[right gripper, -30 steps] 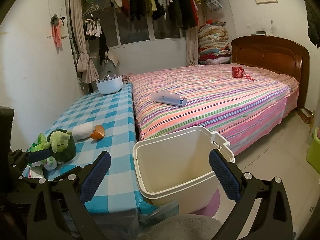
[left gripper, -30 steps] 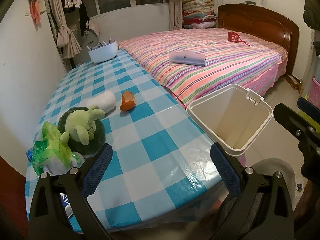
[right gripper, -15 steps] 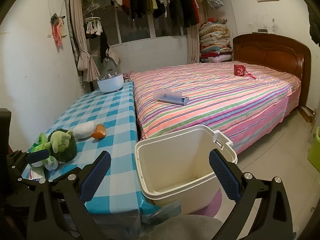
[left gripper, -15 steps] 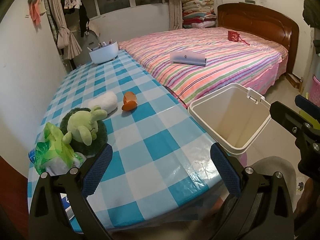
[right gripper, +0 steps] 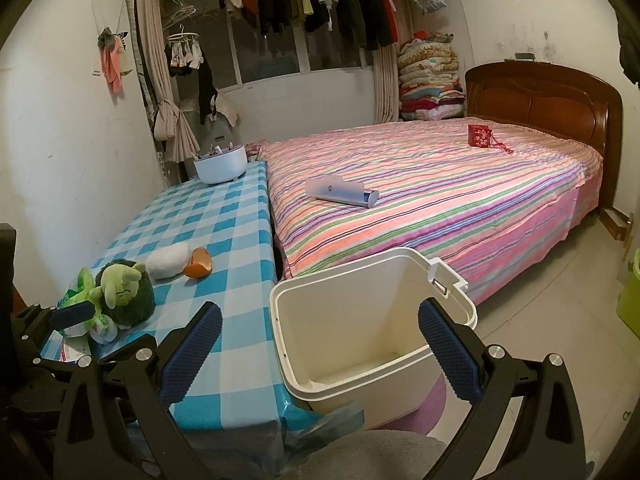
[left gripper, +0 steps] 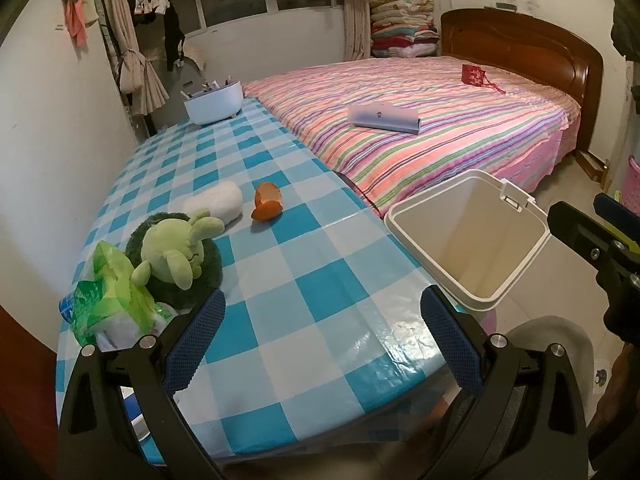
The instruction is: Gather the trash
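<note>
Bedroom, desk (left gripper: 280, 280) with blue checked cloth beside striped bed (left gripper: 440, 128). Left gripper (left gripper: 320, 332) over desk's near edge, jaws wide, nothing held. Right gripper (right gripper: 320, 344) in front of white bin (right gripper: 360, 292), jaws wide, nothing held. Orange peel (left gripper: 267, 207) mid-desk, just beside white plush (left gripper: 216, 202). Green plush toy (left gripper: 176, 248) and green plastic bag (left gripper: 108, 292) at desk's left near corner. Bin off desk's right edge, open top, nothing visible inside.

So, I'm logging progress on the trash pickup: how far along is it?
Barely started. The white bin looks empty. Left gripper and right gripper are open, holding nothing. The orange peel and green plastic bag remain on the table.
</note>
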Tool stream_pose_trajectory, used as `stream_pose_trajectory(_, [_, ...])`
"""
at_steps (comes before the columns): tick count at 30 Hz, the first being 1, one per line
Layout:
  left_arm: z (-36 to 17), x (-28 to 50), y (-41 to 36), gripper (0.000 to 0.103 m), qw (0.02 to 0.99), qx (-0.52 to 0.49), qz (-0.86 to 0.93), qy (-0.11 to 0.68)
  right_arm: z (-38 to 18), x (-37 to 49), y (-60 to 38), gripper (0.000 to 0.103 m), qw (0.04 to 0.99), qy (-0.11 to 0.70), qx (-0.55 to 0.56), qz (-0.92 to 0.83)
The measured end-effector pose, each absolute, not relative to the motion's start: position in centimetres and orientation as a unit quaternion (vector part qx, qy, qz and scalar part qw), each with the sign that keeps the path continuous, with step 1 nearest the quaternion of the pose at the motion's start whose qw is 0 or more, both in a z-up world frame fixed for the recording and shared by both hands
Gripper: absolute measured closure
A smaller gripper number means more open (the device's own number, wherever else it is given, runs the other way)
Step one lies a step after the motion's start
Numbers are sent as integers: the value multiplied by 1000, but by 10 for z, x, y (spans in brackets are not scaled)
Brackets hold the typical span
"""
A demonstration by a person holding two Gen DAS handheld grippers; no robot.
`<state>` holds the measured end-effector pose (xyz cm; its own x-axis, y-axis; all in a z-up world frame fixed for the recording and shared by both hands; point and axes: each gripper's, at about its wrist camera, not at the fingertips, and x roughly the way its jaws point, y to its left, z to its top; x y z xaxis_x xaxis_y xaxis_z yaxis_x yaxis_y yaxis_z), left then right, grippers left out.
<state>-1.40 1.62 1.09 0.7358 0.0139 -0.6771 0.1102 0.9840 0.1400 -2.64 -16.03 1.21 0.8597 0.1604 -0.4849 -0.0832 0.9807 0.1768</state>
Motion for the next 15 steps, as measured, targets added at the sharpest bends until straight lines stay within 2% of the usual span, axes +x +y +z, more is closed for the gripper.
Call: stream_pose_trajectory(15, [9,-13,22,6,927,82,-17,364,9,-20,-158,7,960,263,77,66])
